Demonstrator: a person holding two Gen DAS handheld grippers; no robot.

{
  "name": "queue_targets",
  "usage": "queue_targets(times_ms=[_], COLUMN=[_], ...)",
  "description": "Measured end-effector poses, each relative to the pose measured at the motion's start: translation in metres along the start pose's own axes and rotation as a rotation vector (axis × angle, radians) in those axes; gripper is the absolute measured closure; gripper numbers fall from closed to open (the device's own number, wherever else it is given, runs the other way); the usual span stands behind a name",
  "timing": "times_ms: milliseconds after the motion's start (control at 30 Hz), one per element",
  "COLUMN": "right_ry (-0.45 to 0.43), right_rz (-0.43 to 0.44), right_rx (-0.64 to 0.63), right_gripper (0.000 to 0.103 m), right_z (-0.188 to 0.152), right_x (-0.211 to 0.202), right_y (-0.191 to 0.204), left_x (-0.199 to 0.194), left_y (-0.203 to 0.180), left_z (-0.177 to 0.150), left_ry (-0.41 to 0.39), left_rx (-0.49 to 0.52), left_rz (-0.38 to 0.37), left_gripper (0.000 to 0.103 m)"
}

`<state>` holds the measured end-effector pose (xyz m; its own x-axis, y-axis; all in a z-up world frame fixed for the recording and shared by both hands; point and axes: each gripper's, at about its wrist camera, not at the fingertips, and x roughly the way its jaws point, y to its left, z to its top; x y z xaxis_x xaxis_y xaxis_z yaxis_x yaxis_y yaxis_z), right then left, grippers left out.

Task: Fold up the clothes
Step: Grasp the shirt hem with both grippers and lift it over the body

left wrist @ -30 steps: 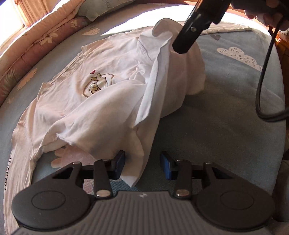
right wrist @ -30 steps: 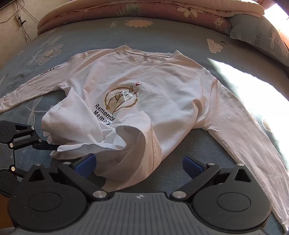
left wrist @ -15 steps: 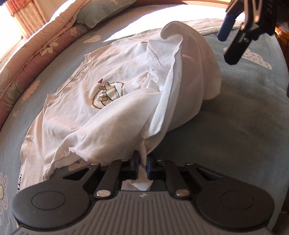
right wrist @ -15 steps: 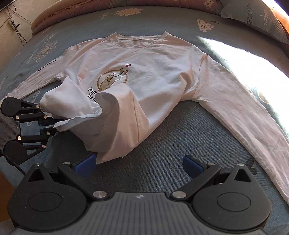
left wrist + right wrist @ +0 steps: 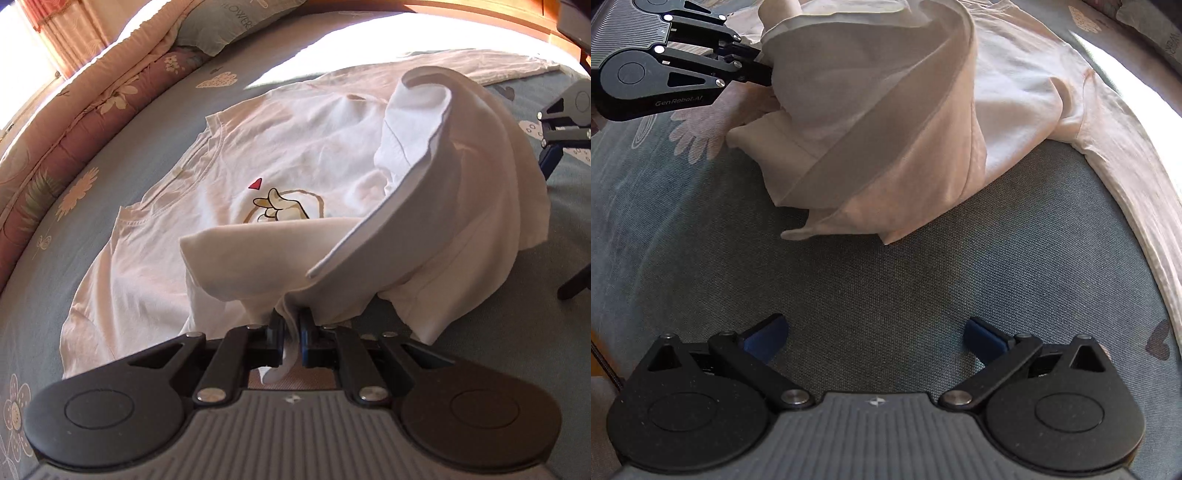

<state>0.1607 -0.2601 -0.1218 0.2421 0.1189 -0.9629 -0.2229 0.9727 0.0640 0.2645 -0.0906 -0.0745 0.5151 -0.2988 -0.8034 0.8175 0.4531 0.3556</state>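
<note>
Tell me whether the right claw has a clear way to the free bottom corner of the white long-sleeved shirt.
Probably yes: the right claw is open, only bare blue bedspread lies before the corner.

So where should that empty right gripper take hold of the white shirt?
Probably the loose hem corner nearest it. On the shirt, that corner sticks out over the bedspread. The right gripper is open, so it could come in low from the near side. The left gripper already pinches another edge.

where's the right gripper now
In its own view the right gripper hangs open over bare blue bedspread, just short of the shirt's folded-up hem.
</note>
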Motion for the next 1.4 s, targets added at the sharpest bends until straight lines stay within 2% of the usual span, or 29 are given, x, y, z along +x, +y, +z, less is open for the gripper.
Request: queue_targets(times_ms=[33, 100, 200, 233, 300, 333, 467, 600, 767, 867, 967, 1067, 1233, 1333, 1400], right_ry=[-0.001, -0.008, -0.039, -0.053, -0.078, -0.088, -0.093, -0.083, -0.036, -0.115, -0.168, -0.199, -0.227, -0.246, -0.247], right_rz=[0.002, 0.004, -0.004, -0.008, -0.014, -0.018, -0.022, -0.019, -0.007, 0.116, 0.198, 0.233, 0.263, 0.325, 0.349], right_rx=[0.001, 0.002, 0.01, 0.015, 0.032, 0.042, 0.058, 0.044, 0.042, 0.105, 0.195, 0.324, 0.615, 0.774, 0.847], right_gripper=[0.0, 0.0, 0.0, 0.0, 0.0, 0.0, 0.0, 0.0, 0.0, 0.0, 0.0, 0.009, 0.027, 0.038, 0.04], right_z=[0.0, -0.002, -0.007, -0.01, -0.013, -0.015, -0.016, -0.016, -0.01, -0.012, -0.013, -0.01, -0.005, -0.01, -0.01], right_x=[0.0, 0.0, -0.001, -0.001, -0.001, -0.001, -0.001, -0.002, -0.007, -0.027, -0.041, -0.044, -0.031, -0.016, -0.004], right_y=[0.0, 0.0, 0.002, 0.003, 0.004, 0.004, 0.006, 0.007, 0.009, 0.006, 0.006, 0.0, -0.043, -0.063, -0.07], left_x=[-0.003, -0.009, -0.011, -0.011, -0.003, 0.001, 0.009, -0.001, -0.026, -0.026, -0.016, -0.003, 0.009, 0.015, 0.018], left_y=[-0.005, -0.018, -0.039, -0.045, -0.047, -0.046, -0.033, -0.014, 0.011, 0.02, 0.022, 0.026, 0.033, 0.037, 0.037], left_z=[-0.003, -0.013, -0.025, -0.026, -0.022, -0.019, -0.005, 0.002, -0.005, -0.007, -0.003, 0.004, 0.009, 0.009, 0.007], left_ry=[-0.003, -0.017, -0.061, -0.08, -0.097, -0.101, -0.088, -0.06, -0.019, 0.003, 0.003, -0.004, -0.005, 0.007, 0.019], left_rx=[0.048, 0.153, 0.288, 0.323, 0.323, 0.312, 0.239, 0.179, 0.098, 0.058, 0.056, 0.045, 0.011, -0.016, -0.031], left_rz=[0.009, 0.037, 0.089, 0.101, 0.096, 0.089, 0.03, -0.032, -0.038, -0.032, -0.025, -0.025, -0.029, -0.04, -0.047], left_gripper=[0.088, 0.074, 0.057, 0.056, 0.055, 0.056, 0.081, 0.097, 0.098, 0.098, 0.098, 0.097, 0.097, 0.097, 0.097])
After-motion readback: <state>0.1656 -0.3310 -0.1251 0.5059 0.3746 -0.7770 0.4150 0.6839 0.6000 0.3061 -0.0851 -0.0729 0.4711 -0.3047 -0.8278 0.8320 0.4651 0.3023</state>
